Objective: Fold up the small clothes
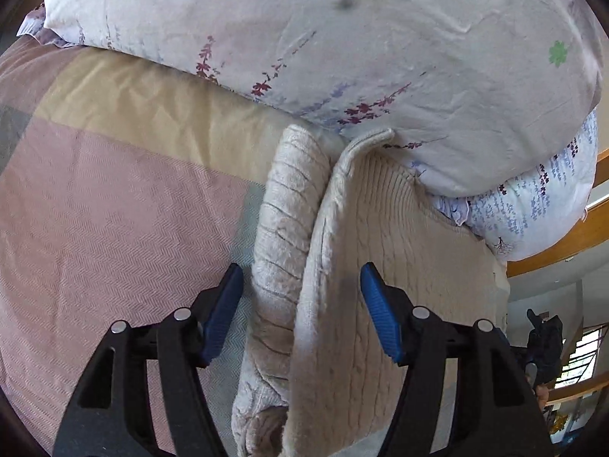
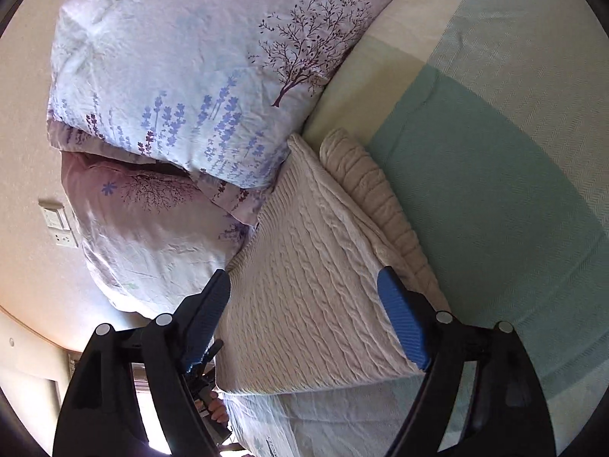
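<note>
A cream cable-knit sweater (image 1: 342,327) lies folded on the bed against the pillows, a rolled sleeve (image 1: 285,213) along its left side. My left gripper (image 1: 300,312) is open, its blue pads either side of the sweater's raised folded edge, not closed on it. In the right wrist view the same sweater (image 2: 304,297) lies flat with the sleeve (image 2: 377,198) on its right. My right gripper (image 2: 304,320) is open just above the sweater, its pads spanning the sweater's width.
Two floral pillows (image 1: 342,57) (image 2: 182,95) are stacked behind the sweater, one overlapping its far edge. The bedspread is pink and tan (image 1: 114,209) and mint green (image 2: 495,190). A wooden bed frame (image 1: 563,240) and a wall with sockets (image 2: 57,224) lie beyond.
</note>
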Motion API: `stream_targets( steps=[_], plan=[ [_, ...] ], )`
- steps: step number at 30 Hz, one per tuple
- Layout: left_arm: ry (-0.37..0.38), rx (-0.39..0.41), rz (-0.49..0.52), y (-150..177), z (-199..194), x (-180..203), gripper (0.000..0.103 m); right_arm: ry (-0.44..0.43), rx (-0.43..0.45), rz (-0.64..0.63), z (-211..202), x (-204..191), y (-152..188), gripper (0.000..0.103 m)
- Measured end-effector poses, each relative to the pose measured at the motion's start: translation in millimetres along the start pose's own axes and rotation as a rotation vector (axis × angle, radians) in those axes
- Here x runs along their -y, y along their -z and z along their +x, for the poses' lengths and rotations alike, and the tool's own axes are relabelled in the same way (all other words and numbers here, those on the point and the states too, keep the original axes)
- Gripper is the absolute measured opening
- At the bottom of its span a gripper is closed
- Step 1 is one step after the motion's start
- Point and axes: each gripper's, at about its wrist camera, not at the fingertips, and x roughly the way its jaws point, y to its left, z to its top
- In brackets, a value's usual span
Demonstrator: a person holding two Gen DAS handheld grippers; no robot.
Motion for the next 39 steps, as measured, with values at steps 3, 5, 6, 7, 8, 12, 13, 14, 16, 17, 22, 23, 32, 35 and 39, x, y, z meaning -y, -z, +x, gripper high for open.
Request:
stream_targets(
  steps=[3,5,6,7,8,12,13,14,16,17,22,23,32,35,39],
  plan=[
    [0.077,-0.032,-0.115,-1.9,8.2,-13.8,0.017,0.005,-0.023,-0.014,12.8,-6.1,2.3,0.082],
    [0.077,-0.011,-0.121,-1.4,2.2,-4.3,0.015,0.007,-0.036,-0.017,10.7,-4.5,3.3,0.082],
    [0.076,-0.004,-0.089,-0.8,-3.1,9.1,0.014,0.005,-0.039,-0.017,8.8,-3.5,3.0,0.082],
    [0.101,0.0,-0.066,-1.0,-8.0,26.5,0.014,0.004,-0.038,-0.018,7.3,-3.6,2.1,0.082],
    [0.155,0.0,-0.039,-2.0,-15.1,52.8,0.014,0.007,-0.033,-0.02,5.7,-4.4,0.8,0.082],
    [0.368,-0.009,0.082,-1.9,-14.7,176.6,0.014,0.035,0.01,-0.053,-12.1,-2.8,-11.9,0.082],
    [0.42,-0.025,0.104,0.3,-5.1,207.8,0.014,0.04,0.026,-0.062,-16.9,-2.5,-19.0,0.082],
    [0.462,-0.042,0.118,3.9,8.6,235.8,0.014,0.044,0.038,-0.065,-19.6,-2.1,-24.9,0.082],
    [0.543,-0.089,0.13,13.7,43.7,282.6,0.018,0.056,0.062,-0.075,-23.1,-3.0,-39.8,0.082],
    [0.621,-0.162,0.112,20.1,69.2,304.1,0.03,0.07,0.068,-0.087,-23.5,-3.4,-47.5,0.082],
    [0.791,-0.285,-0.06,26.3,104.4,297.8,0.076,0.083,0.039,-0.088,-25.5,-0.5,-77.4,0.084],
    [0.7,-0.218,-0.035,20.3,95.7,282.0,0.082,0.073,0.023,-0.088,-24.8,0.4,-80.9,0.09],
    [0.223,-0.245,0.073,38.6,104.0,194.0,0.084,0.105,-0.278,-0.132,56.9,1.1,-83.4,0.094],
    [0.198,-0.274,0.115,54.0,124.2,206.0,0.084,0.107,-0.272,-0.165,65.4,-3.8,-80.4,0.093],
    [0.174,-0.191,0.171,62.2,131.4,225.6,0.067,0.125,-0.27,-0.193,70.7,-3.0,-69.1,0.036]
  ],
)
